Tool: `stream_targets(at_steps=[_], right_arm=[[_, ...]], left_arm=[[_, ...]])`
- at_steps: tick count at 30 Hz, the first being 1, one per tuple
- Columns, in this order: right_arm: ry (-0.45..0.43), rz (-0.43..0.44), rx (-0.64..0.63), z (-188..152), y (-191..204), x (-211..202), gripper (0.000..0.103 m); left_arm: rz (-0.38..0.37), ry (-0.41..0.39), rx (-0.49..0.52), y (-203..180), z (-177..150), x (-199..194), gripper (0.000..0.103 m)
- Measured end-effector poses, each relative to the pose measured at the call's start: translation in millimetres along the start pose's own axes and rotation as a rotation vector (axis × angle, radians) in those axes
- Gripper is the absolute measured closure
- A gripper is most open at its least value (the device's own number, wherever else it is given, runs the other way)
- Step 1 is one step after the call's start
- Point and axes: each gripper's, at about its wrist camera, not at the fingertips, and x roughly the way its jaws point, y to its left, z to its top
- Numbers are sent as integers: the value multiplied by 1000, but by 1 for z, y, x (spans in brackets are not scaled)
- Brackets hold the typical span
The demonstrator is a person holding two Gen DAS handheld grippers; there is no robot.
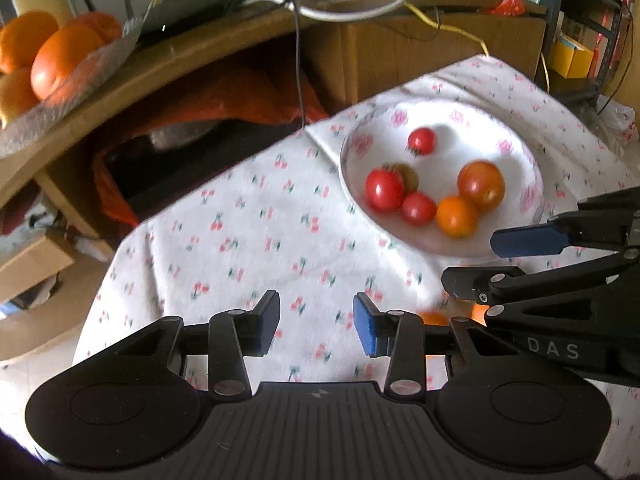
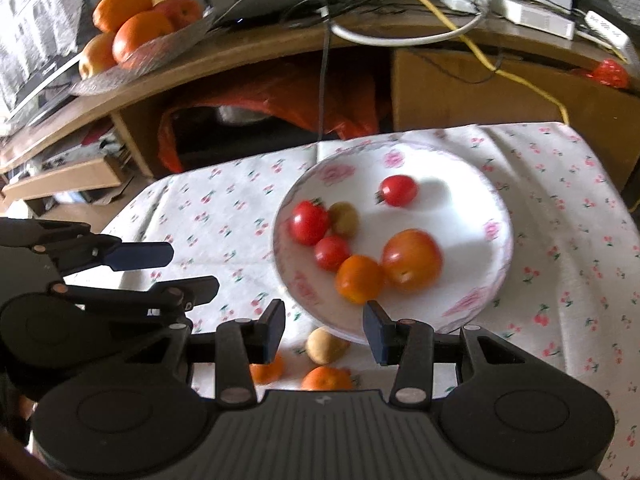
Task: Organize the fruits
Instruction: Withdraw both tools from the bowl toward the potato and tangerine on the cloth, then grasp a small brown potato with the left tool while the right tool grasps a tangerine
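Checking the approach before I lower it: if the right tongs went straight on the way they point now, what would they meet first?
Probably the near rim of the plate, or the small orange fruit just inside it; depth is unclear. Nothing sits between the right tongs.

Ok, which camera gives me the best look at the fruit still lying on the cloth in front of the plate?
The right wrist view: a yellowish fruit and two orange ones lie near the plate. The left wrist view shows only orange slivers behind the gripper linkages.
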Motion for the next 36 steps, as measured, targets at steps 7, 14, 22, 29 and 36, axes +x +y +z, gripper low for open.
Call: stream_targets(at_steps=[7, 14, 22, 29, 36], right_arm=[[35, 4, -72, -12, 22, 6, 61], [43, 17, -82, -15, 26, 3, 60], [49, 37, -62, -21, 26, -4, 58], [59, 25, -31, -21, 17, -4, 57], [78, -1, 20, -24, 1, -2, 57]], left_arm=[[-19, 27, -41, 11, -18, -2, 56], [-69, 81, -71, 14, -29, 7, 47], [-61, 143, -108, 22, -33, 24, 47], [-77, 136, -120, 24, -33, 20, 67], [-88, 135, -105, 21, -35, 16, 62]])
